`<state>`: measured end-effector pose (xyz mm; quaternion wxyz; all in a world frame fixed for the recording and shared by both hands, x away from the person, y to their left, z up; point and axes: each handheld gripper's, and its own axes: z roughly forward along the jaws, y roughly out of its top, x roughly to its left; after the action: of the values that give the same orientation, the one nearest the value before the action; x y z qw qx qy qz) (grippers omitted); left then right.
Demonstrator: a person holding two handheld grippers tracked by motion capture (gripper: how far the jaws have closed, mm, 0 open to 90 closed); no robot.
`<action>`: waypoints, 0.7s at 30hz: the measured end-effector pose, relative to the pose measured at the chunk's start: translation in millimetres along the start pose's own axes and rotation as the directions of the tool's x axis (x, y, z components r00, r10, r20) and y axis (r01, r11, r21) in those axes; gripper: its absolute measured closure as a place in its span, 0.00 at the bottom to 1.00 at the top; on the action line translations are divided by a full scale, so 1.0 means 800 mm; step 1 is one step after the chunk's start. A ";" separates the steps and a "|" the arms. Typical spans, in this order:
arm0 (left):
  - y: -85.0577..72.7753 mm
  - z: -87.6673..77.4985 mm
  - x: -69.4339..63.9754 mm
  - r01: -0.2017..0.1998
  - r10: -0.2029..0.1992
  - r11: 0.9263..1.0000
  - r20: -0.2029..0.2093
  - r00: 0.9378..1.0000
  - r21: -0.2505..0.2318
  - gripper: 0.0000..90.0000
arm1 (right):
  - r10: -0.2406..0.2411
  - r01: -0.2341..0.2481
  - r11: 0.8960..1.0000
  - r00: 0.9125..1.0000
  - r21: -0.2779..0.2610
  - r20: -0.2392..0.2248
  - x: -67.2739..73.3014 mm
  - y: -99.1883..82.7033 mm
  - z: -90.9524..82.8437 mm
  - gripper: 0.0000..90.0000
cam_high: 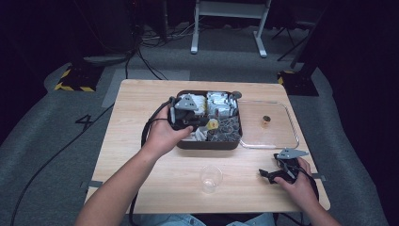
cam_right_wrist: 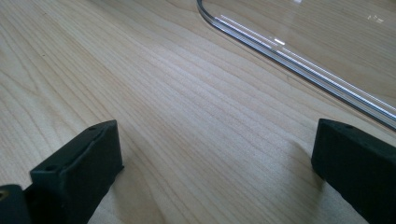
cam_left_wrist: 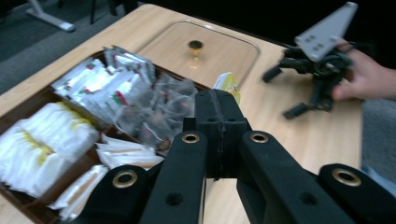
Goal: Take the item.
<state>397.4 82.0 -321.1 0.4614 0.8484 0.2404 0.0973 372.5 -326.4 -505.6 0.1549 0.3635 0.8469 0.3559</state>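
A dark compartment box of white, silver and clear sachets stands mid-table. Over its right half, my left gripper is shut on a small yellow sachet. In the left gripper view the jaws meet at the left gripper, with the yellow sachet sticking out past their tips above the box. My right gripper rests open near the table's front right. It also appears as the right gripper, held by a hand. In its own view the right gripper spans bare wood, nothing between its jaws.
A clear lid with a brass knob lies flat right of the box; its rim runs just beyond my right jaws. An empty clear plastic cup stands near the front edge. Cables trail off the table's left side.
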 end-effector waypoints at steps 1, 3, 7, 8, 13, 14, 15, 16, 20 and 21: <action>-0.006 -0.006 -0.007 -0.012 0.012 1.000 0.010 1.000 -0.010 1.00 | 0.000 0.000 1.000 1.000 0.000 0.000 0.000 0.000 0.000 0.02; -0.009 -0.009 -0.012 -0.010 0.011 1.000 0.021 1.000 -0.021 1.00 | 0.000 0.000 1.000 1.000 0.000 0.000 0.000 0.000 0.000 0.02; -0.024 -0.020 -0.039 -0.040 0.043 0.997 0.058 0.997 -0.065 1.00 | 0.000 0.000 1.000 1.000 0.000 0.000 0.000 0.000 0.000 0.02; -0.027 -0.020 -0.044 -0.044 0.049 0.996 0.066 0.997 -0.073 1.00 | 0.000 0.000 1.000 1.000 0.000 0.000 0.000 0.000 0.000 0.02; -0.043 -0.018 -0.068 -0.060 0.070 0.992 0.092 0.993 -0.111 1.00 | 0.000 0.000 1.000 1.000 0.000 0.000 0.000 0.000 0.000 0.02; -0.046 -0.018 -0.071 -0.060 0.071 0.992 0.101 0.992 -0.113 1.00 | 0.000 0.000 1.000 1.000 0.000 0.000 0.000 0.000 0.000 0.02; -0.048 -0.017 -0.073 -0.059 0.071 0.992 0.105 0.992 -0.114 1.00 | 0.000 0.000 1.000 1.000 0.000 0.000 0.000 0.000 0.000 0.02; -0.051 -0.017 -0.075 -0.057 0.070 0.992 0.110 0.991 -0.115 1.00 | 0.000 0.000 1.000 1.000 0.000 0.000 0.000 0.000 0.000 0.02; -0.057 -0.014 -0.081 -0.065 0.077 0.993 0.115 0.990 -0.103 1.00 | 0.000 0.000 1.000 1.000 0.000 0.000 0.000 0.000 0.000 0.02; -0.061 -0.010 -0.084 -0.067 0.079 0.993 0.124 0.989 -0.099 1.00 | 0.000 0.000 1.000 1.000 0.000 0.000 0.000 0.000 0.000 0.02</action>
<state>320.2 77.0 -353.1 0.5118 0.8382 0.1743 0.0709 372.5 -326.4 -505.6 0.1549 0.3635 0.8469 0.3558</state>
